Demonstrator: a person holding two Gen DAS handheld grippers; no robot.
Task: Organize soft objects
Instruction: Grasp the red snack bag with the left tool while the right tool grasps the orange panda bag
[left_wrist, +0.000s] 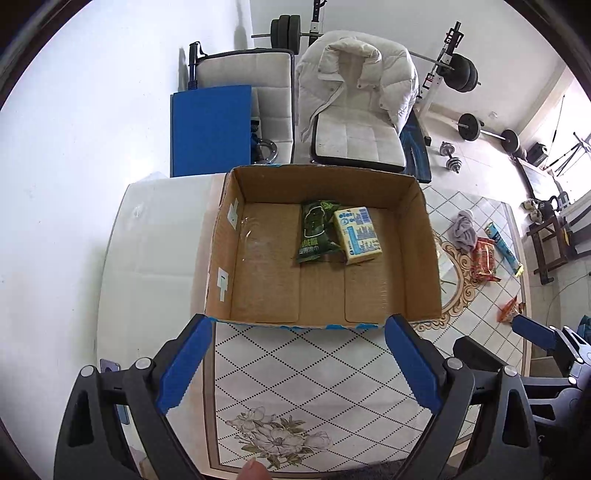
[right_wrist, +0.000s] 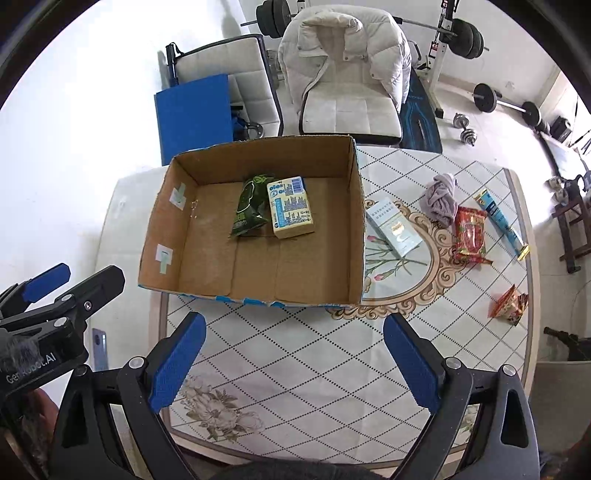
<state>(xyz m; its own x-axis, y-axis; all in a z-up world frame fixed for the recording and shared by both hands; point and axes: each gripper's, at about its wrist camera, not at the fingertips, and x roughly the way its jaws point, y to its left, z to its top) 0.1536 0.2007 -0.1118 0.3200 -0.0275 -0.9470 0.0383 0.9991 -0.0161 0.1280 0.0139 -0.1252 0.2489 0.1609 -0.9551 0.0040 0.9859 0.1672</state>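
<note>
An open cardboard box (left_wrist: 413, 236) (right_wrist: 354, 206) stands on the patterned table. Inside it lie a green wipes pack (left_wrist: 316, 232) (right_wrist: 249, 208) and a yellow tissue pack (left_wrist: 358, 234) (right_wrist: 291, 206), side by side. Right of the box on the table lie a pale blue tissue pack (right_wrist: 393, 227), a grey cloth (left_wrist: 463, 230) (right_wrist: 441, 199), a red snack pack (left_wrist: 484, 258) (right_wrist: 470, 234), a blue tube (left_wrist: 502, 245) (right_wrist: 502, 221) and an orange packet (left_wrist: 509, 310) (right_wrist: 509, 304). My left gripper (left_wrist: 297, 365) is open and empty before the box. My right gripper (right_wrist: 293, 363) is open and empty, also before the box.
Two white chairs stand behind the table, one draped with a white puffer jacket (left_wrist: 354, 74) (right_wrist: 343, 48). A blue board (left_wrist: 210, 129) (right_wrist: 194, 114) leans by the left chair. Barbells and dumbbells (left_wrist: 452, 157) lie on the floor at the back right. The table (right_wrist: 325, 369) edge runs close below.
</note>
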